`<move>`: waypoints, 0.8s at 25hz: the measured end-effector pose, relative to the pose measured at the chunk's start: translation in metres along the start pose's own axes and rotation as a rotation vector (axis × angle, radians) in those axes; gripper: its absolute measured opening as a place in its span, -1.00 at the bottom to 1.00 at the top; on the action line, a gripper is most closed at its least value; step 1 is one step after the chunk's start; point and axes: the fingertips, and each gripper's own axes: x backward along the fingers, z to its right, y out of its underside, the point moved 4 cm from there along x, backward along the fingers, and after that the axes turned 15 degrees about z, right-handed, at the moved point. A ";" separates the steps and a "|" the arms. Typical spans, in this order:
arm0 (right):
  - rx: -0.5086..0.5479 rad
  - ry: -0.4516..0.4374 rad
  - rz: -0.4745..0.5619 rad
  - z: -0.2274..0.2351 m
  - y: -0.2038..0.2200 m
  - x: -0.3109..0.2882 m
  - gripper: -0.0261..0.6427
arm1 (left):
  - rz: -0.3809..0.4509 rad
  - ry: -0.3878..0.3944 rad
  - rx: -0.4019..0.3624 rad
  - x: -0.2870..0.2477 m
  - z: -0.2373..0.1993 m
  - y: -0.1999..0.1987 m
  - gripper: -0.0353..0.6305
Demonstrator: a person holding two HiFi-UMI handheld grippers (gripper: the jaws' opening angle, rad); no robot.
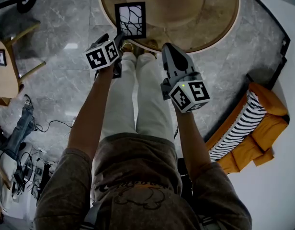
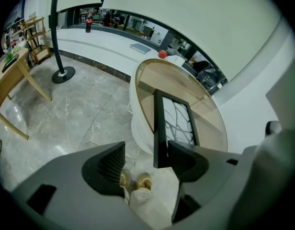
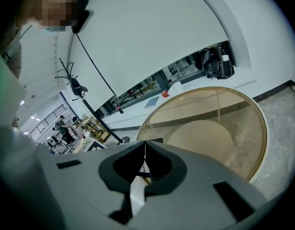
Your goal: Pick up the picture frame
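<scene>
The left gripper (image 1: 119,41) hangs over the near rim of the round glass-topped table (image 1: 215,14), its jaws spread wide. In the left gripper view (image 2: 145,152) the picture frame (image 2: 176,121) stands upright and edge-on between the jaws. Its black side rail lies against the ribbed pad (image 2: 182,160) at that view's right, while the other pad (image 2: 108,165) sits well clear of it across an open gap. The frame's lower corner is hidden behind the jaw, so whether it rests on the tabletop or hangs past the rim is hard to tell. In the head view the picture frame (image 1: 130,19) shows face-on, a black border round a white panel with dark branching lines, just beyond the left gripper's tips at the table's edge. The right gripper (image 1: 167,48) is held beside it, over the person's pale trousers (image 1: 138,99). Its own view shows the jaws (image 3: 145,145) pressed tip to tip with nothing between them, pointing across the table (image 3: 243,128). An orange armchair (image 1: 267,128) with a striped cushion (image 1: 238,126) sits on the marble floor (image 1: 66,95) to the person's right.
</scene>
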 end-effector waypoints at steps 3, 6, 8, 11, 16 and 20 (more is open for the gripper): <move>-0.003 0.002 0.000 0.002 0.001 0.002 -0.86 | -0.003 -0.008 0.003 0.004 -0.003 0.003 -0.02; -0.005 0.004 0.000 0.002 0.003 0.005 -0.86 | -0.001 -0.012 0.006 0.007 -0.006 0.006 -0.02; -0.008 0.008 -0.002 0.004 0.004 0.004 -0.86 | -0.002 -0.009 0.003 0.004 -0.005 0.005 -0.02; -0.008 0.014 -0.006 0.005 0.006 0.004 -0.86 | 0.004 0.019 0.012 0.002 -0.003 0.003 -0.02; -0.007 0.013 -0.013 -0.001 0.012 0.008 -0.86 | 0.011 0.125 0.107 0.002 0.001 0.008 -0.02; -0.005 0.012 -0.016 -0.001 0.013 0.007 -0.86 | -0.004 0.173 0.177 -0.003 0.002 0.012 -0.03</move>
